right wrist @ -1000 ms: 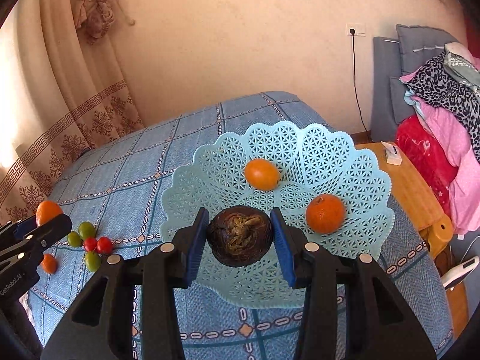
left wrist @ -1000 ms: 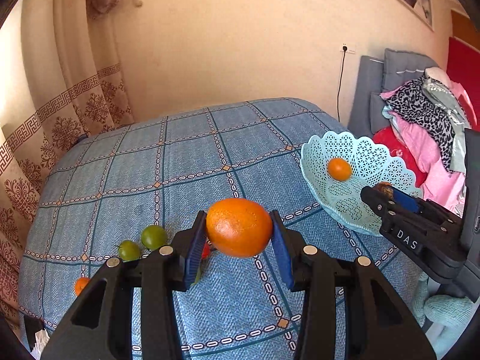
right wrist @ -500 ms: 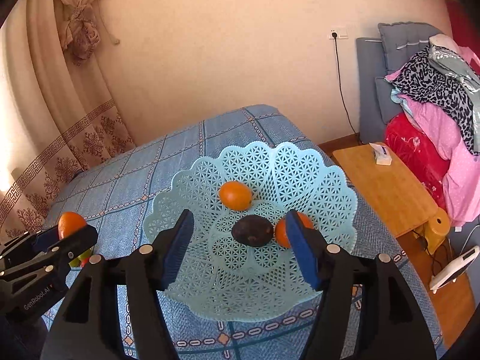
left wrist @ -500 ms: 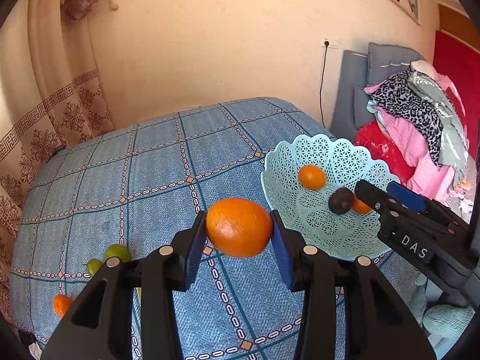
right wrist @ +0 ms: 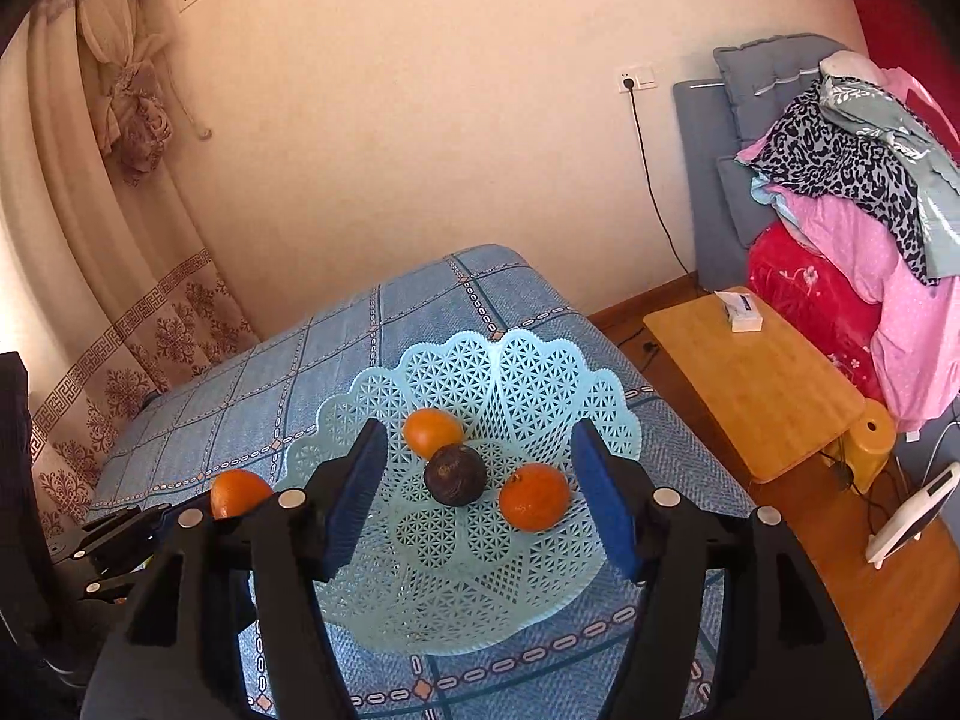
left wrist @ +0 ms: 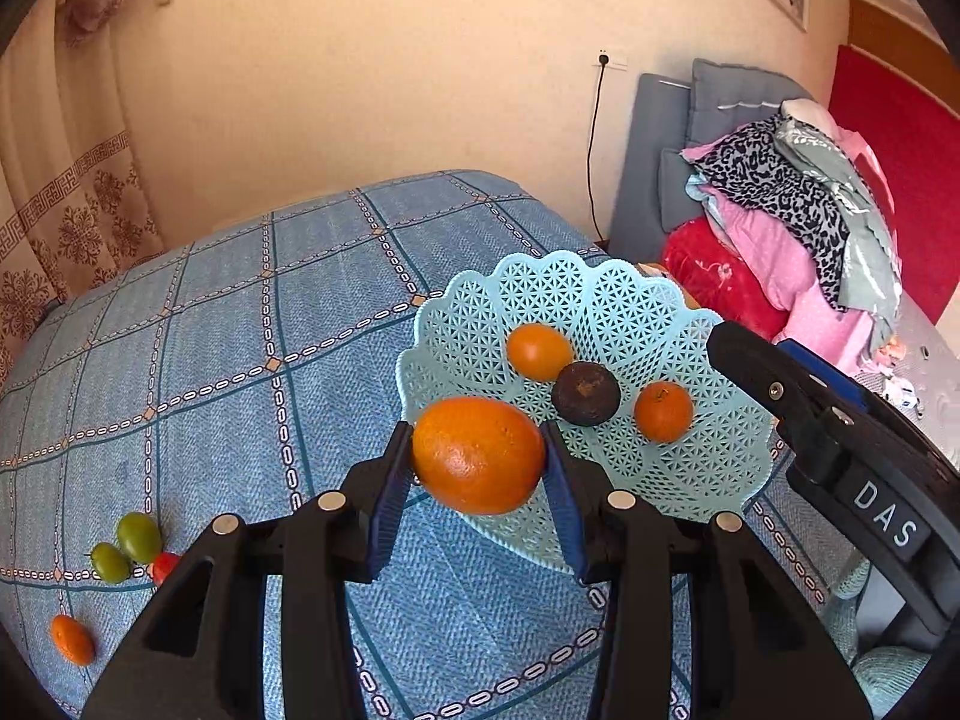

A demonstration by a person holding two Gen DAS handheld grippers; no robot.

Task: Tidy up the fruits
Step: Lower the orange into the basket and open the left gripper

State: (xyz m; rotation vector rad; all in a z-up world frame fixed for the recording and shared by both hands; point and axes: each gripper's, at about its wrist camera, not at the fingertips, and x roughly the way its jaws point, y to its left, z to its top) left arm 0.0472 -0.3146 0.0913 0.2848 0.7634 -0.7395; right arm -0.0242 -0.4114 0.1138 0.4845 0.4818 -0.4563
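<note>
Left wrist view: my left gripper [left wrist: 480,468] has its jaws clamped on a large orange [left wrist: 478,454], held in the air at the near left rim of the pale blue lattice basket [left wrist: 708,480]. The basket sits on the blue checked cloth of the counter [left wrist: 240,360]. Inside it lie a small orange [left wrist: 539,351] at the far side, a dark brown fruit [left wrist: 585,393] touching it, and another small orange [left wrist: 663,411] just to the right. At the far left of the cloth lie two green fruits [left wrist: 126,546], a red one [left wrist: 163,564] touching them, and a small orange fruit [left wrist: 72,639] nearer the edge. My right gripper [left wrist: 840,450] enters from the right, beside the basket.

Right wrist view: my right gripper [right wrist: 480,504] hangs above the near side of the basket [right wrist: 540,384] with its jaws spread wide and nothing between them. The three fruits lie in the basket's centre. The large orange [right wrist: 237,492] shows at the left, beside the rim, in my left gripper. A wooden side table [right wrist: 750,384] stands to the right.
</note>
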